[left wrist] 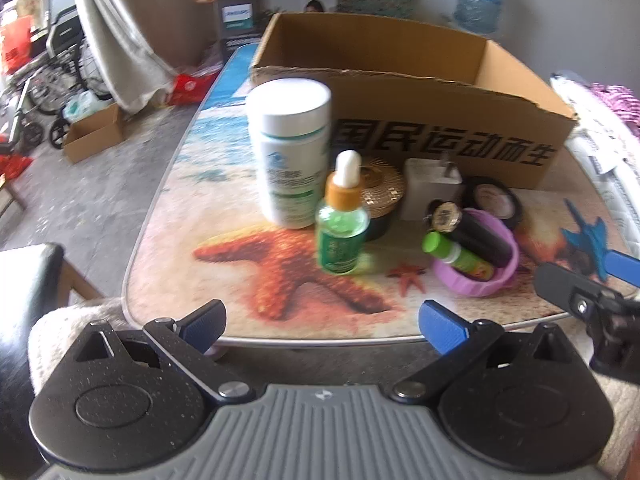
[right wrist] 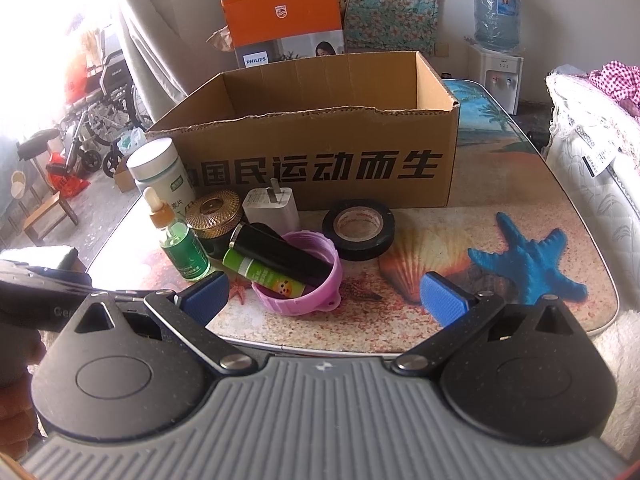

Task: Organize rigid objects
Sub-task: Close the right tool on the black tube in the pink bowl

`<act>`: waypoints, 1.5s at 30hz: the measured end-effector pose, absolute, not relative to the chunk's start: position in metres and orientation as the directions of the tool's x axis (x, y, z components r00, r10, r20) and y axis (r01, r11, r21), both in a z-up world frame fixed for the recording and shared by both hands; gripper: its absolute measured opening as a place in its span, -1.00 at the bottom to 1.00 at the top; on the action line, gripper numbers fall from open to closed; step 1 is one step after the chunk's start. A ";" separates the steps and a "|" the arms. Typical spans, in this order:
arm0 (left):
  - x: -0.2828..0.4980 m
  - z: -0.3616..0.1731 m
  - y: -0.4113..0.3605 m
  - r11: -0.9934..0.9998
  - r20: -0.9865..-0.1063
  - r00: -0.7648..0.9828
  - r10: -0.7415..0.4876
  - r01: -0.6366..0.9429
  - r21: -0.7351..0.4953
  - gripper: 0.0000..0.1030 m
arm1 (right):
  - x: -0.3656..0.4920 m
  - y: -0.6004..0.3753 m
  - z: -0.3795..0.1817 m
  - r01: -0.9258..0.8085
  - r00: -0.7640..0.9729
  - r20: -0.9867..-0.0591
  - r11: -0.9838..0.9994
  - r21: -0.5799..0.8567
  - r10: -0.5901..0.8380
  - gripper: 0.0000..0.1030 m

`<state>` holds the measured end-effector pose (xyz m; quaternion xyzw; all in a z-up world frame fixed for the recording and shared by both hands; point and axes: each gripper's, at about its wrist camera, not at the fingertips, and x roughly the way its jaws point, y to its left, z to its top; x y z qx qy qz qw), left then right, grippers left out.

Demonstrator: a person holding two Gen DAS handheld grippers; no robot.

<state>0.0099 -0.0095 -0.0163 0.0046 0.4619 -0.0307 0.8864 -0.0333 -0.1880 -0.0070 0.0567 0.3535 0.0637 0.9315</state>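
Observation:
An open cardboard box (left wrist: 440, 148) (right wrist: 320, 164) stands at the back of the table. In front of it stand a white pill bottle (left wrist: 290, 152) (right wrist: 160, 170), a green dropper bottle (left wrist: 342, 220) (right wrist: 182, 240), a gold-lidded jar (left wrist: 380, 196) (right wrist: 214, 214), a white charger (left wrist: 430, 188) (right wrist: 272, 206) and a black tape roll (left wrist: 494, 200) (right wrist: 358, 228). A purple lid (left wrist: 476, 276) (right wrist: 316, 292) holds a black tube (left wrist: 476, 236) (right wrist: 276, 252) and a green tube (left wrist: 456, 256) (right wrist: 260, 272). My left gripper (left wrist: 322, 326) and right gripper (right wrist: 324, 296) are open and empty at the table's near edge.
The table (right wrist: 520, 200) has a beach-print top. An orange box (right wrist: 284, 20) and a water dispenser (right wrist: 498, 40) stand behind. A wheelchair (right wrist: 104, 108) is on the floor at left. Bedding (right wrist: 600, 140) lies at right.

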 end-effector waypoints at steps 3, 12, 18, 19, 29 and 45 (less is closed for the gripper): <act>0.009 -0.016 -0.016 0.993 -0.799 0.594 -0.096 0.115 -0.033 1.00 | -0.031 -0.196 -0.007 -0.081 0.758 -0.630 0.983 0.166 0.169 0.98; 0.004 -0.017 -0.039 0.942 -0.722 0.636 -0.273 0.329 -0.067 0.92 | -0.014 -0.214 -0.003 -0.123 0.784 -0.581 0.972 0.202 0.220 0.98; 0.008 -0.016 -0.058 0.899 -0.708 0.612 -0.353 0.432 -0.075 0.59 | 0.009 -0.206 0.000 -0.312 0.717 -0.581 0.922 0.228 0.386 0.80; 0.008 -0.017 -0.061 0.894 -0.707 0.609 -0.359 0.443 -0.072 0.52 | 0.013 -0.203 0.001 -0.344 0.701 -0.583 0.911 0.229 0.411 0.72; 0.011 -0.027 -0.069 0.871 -0.722 0.580 -0.376 0.487 -0.062 -0.05 | 0.055 -0.177 -0.005 -0.607 0.488 -0.685 0.774 0.180 0.542 -0.14; 0.017 -0.021 -0.077 0.849 -0.693 0.598 -0.403 0.528 -0.038 -0.16 | 0.069 -0.204 -0.019 -0.521 0.501 -0.632 0.789 0.325 0.591 -0.61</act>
